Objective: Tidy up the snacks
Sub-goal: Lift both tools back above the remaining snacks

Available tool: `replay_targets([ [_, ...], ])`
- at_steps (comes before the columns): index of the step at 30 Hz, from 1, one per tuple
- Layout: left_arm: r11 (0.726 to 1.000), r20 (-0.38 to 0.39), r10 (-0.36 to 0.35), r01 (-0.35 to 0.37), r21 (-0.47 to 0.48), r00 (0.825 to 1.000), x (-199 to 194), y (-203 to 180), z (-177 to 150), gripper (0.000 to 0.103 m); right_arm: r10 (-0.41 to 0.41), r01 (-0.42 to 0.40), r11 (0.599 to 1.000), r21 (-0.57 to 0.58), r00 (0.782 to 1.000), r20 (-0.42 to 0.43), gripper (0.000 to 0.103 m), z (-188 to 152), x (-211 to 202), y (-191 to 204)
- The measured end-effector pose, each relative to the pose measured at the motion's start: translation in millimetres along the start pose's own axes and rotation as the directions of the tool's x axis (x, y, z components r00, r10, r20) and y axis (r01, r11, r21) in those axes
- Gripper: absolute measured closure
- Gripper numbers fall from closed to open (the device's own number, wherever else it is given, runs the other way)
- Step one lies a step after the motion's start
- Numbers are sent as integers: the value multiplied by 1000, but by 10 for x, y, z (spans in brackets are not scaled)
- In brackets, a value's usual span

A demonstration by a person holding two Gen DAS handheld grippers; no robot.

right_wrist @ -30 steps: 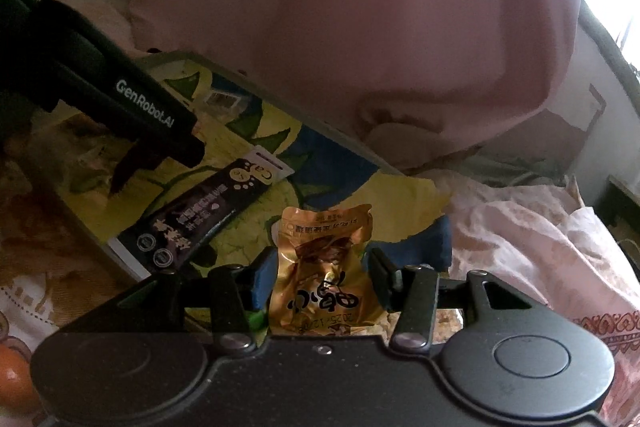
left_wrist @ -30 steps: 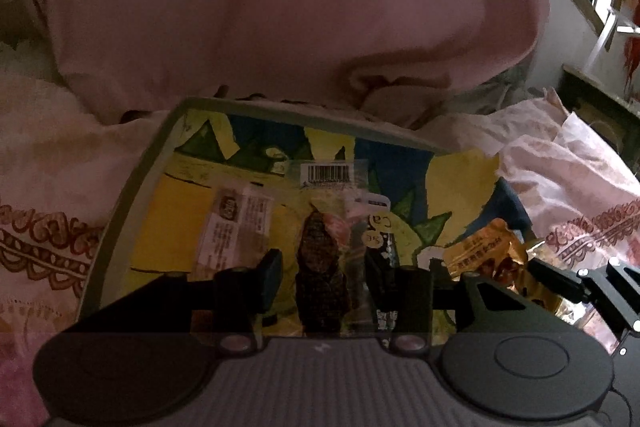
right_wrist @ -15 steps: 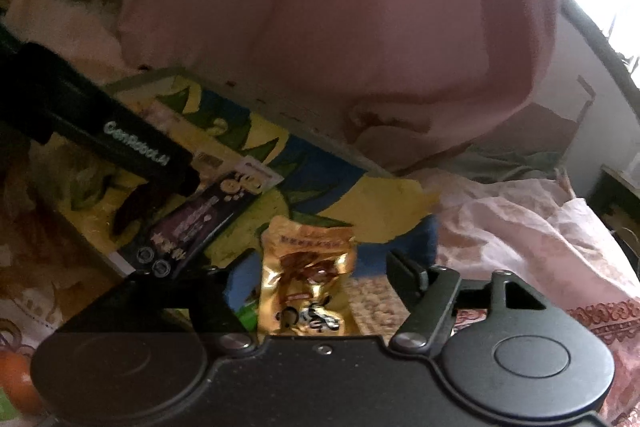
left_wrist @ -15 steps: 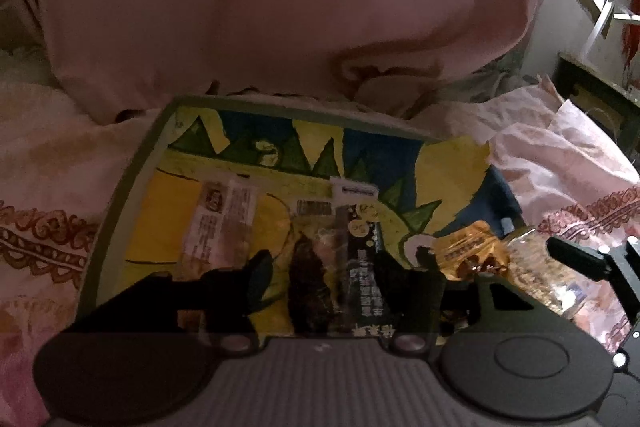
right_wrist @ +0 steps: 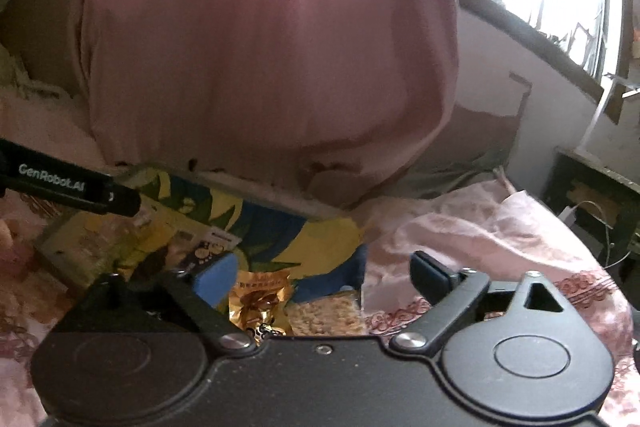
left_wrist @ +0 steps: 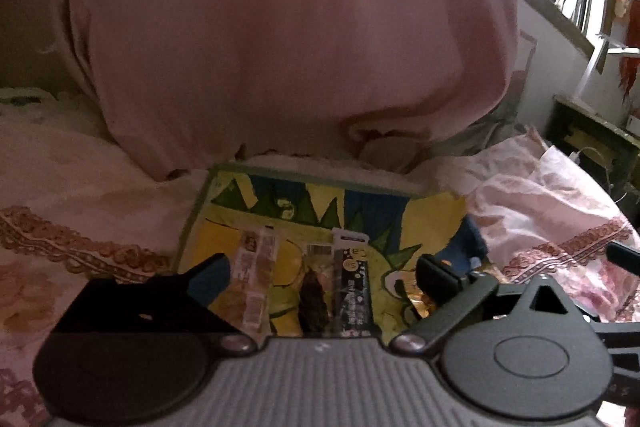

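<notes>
Both grippers, left (left_wrist: 320, 273) and right (right_wrist: 324, 273), now gape wide and empty, having let go: dark packet (left_wrist: 313, 301) and gold packet (right_wrist: 259, 303) lie placed on the tray (left_wrist: 224, 187).

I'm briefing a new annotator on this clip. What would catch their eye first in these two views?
The big pink pillow fills the upper half of both views. Below it lies a bright yellow-and-blue picture board on the bed, with snack packets in a row, among them a black stick packet. The gold snack packet lies between the wide-open fingers of the right hand-held gripper.
</notes>
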State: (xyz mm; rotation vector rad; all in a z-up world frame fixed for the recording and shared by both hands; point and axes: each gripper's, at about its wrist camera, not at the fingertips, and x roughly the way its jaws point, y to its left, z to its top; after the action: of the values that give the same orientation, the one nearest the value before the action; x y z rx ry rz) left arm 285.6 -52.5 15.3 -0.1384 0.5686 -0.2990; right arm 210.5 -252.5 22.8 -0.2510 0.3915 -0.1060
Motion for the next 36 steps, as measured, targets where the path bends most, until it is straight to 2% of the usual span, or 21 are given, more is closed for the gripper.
replay_targets([
  [4,1000,10,9,-9,16,1000,-299,-80,-37,1,4,-5,1000,27,1000,23,2,20,-326,-103],
  [10,999,27,19,-18,-45,999,-773,-139,-241,0,16,-20,996,85,999,41,1,-34,-824,-215],
  [21,993,-1,120,-120,-13,993,-1459,-223,-827,0,83,-81,972,219,997,3,1,-317,-1453,-298],
  [27,988,-54,151,-151,4,987,-1669,-254,-1122,0,104,-92,964,251,994,-36,1,-492,-1684,-297],
  [36,981,-106,189,-183,59,976,-1834,-311,-1394,0,113,-87,966,242,989,-93,1,-698,-1985,-214],
])
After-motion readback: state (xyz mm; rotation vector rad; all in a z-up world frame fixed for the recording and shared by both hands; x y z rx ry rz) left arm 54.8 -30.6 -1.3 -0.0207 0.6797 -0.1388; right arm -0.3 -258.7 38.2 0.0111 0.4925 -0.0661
